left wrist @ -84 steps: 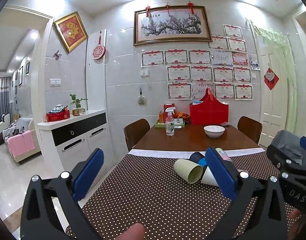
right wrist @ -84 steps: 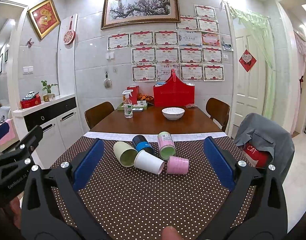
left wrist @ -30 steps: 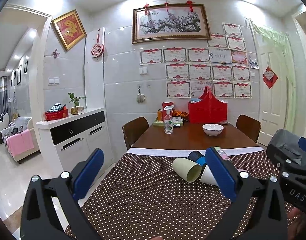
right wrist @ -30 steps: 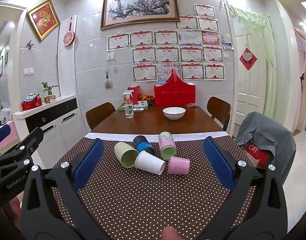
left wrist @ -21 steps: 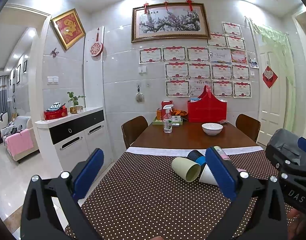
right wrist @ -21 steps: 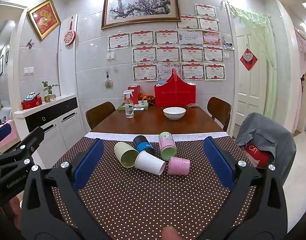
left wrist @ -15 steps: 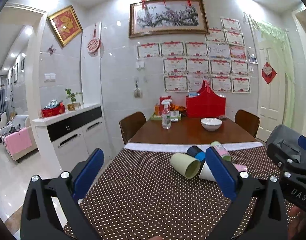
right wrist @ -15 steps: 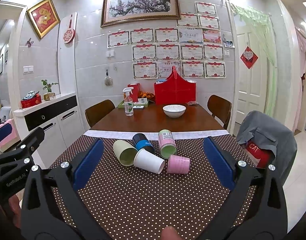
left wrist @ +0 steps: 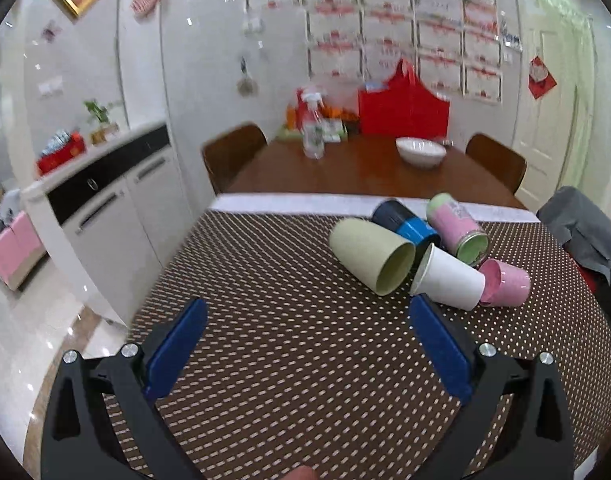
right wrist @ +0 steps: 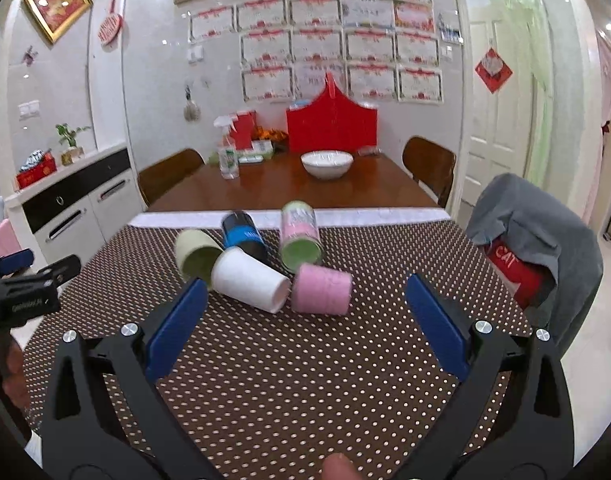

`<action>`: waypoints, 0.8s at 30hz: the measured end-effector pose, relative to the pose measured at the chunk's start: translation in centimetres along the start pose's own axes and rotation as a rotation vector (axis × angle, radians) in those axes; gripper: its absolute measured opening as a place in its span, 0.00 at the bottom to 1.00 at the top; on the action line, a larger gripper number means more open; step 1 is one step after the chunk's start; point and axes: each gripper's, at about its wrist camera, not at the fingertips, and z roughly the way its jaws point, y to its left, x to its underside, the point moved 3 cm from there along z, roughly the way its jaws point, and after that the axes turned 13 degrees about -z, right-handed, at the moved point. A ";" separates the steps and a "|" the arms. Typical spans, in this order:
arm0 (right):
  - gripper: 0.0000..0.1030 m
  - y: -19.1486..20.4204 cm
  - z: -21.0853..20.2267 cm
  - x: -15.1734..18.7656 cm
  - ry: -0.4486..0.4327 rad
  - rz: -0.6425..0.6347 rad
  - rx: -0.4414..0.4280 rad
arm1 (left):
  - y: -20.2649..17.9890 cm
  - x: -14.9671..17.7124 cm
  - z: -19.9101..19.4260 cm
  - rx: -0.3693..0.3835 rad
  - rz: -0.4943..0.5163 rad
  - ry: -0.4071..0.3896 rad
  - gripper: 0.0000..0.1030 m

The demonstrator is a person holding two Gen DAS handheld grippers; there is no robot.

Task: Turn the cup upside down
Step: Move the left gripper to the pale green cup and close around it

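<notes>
Your right gripper, jaws spread and empty like the left gripper, sits nearer the white cup, which lies on its side just ahead, mouth pointing right.

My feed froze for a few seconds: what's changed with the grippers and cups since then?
Both grippers have moved in toward the cups and tipped down: left gripper, right gripper. Both stay open, holding nothing. The five cups still lie on their sides in the same cluster, white cup and pink cup nearest.
</notes>
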 end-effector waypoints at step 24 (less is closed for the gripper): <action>0.94 -3.6 11.9 0.0 0.200 0.051 -0.057 | -6.8 -3.3 21.6 -0.081 -0.217 0.377 0.96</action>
